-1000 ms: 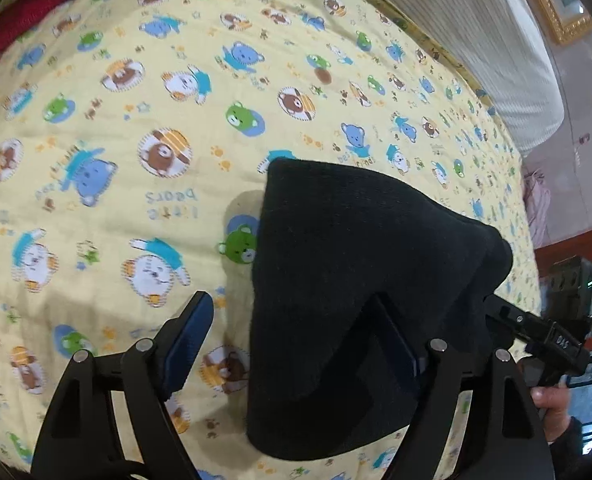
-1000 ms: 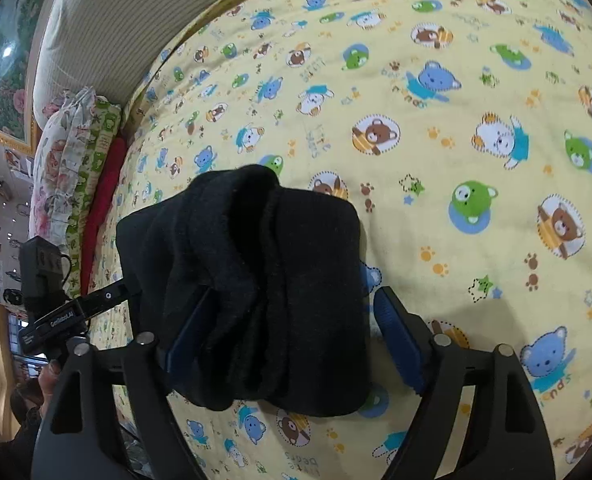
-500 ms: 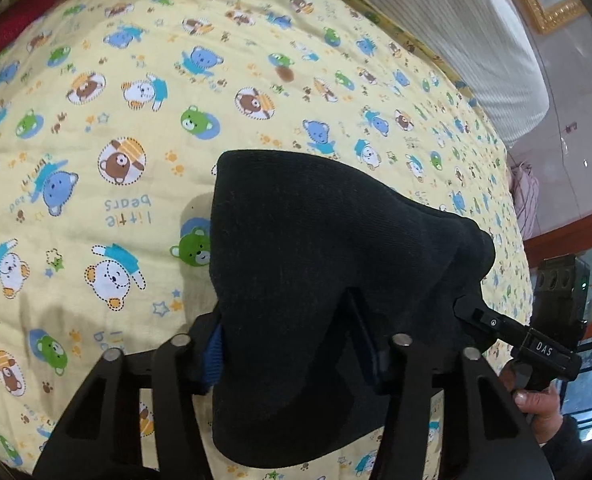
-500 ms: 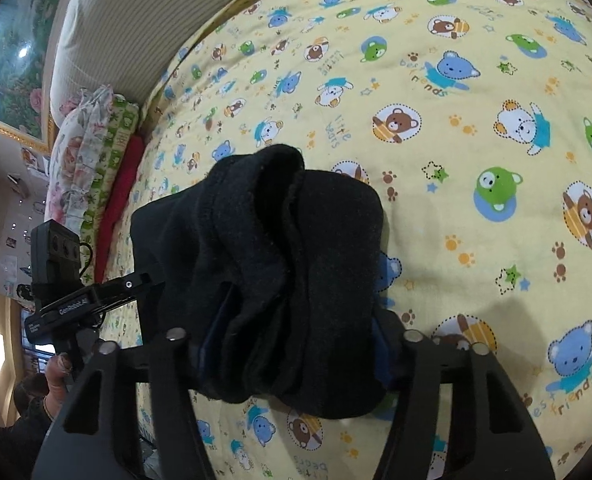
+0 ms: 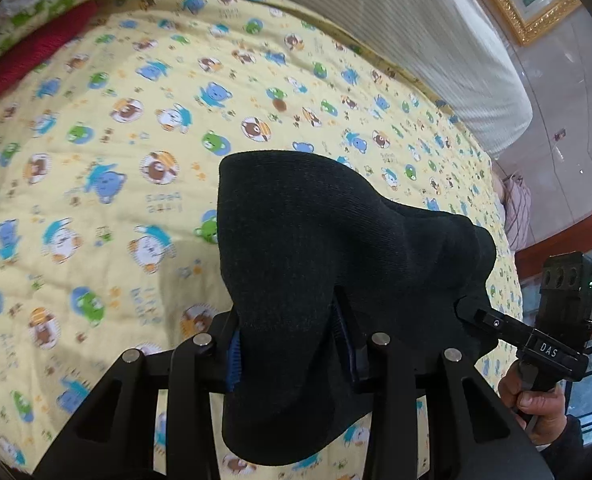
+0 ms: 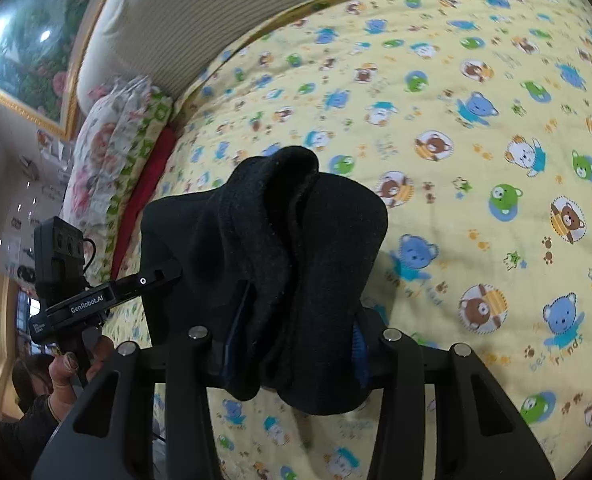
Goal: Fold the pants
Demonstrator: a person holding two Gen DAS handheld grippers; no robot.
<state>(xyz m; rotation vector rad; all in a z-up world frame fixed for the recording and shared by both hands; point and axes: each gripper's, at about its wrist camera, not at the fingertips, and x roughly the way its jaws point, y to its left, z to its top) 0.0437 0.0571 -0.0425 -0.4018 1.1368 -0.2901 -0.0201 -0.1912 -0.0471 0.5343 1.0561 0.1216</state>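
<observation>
Left wrist view — one black pants (image 5: 316, 248) bundle, left gripper (image 5: 292, 344) and right gripper (image 6: 296, 332) both clamped on it

Yellow bear-print quilt (image 5: 96, 184), floral pillow (image 6: 108, 148), gold-framed painting (image 6: 28, 48)

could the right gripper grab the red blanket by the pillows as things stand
Probably not. The right gripper is shut on the black pants, which the left gripper also clamps, so its jaws are full, and the red blanket lies apart at the bed's far edge.
</observation>
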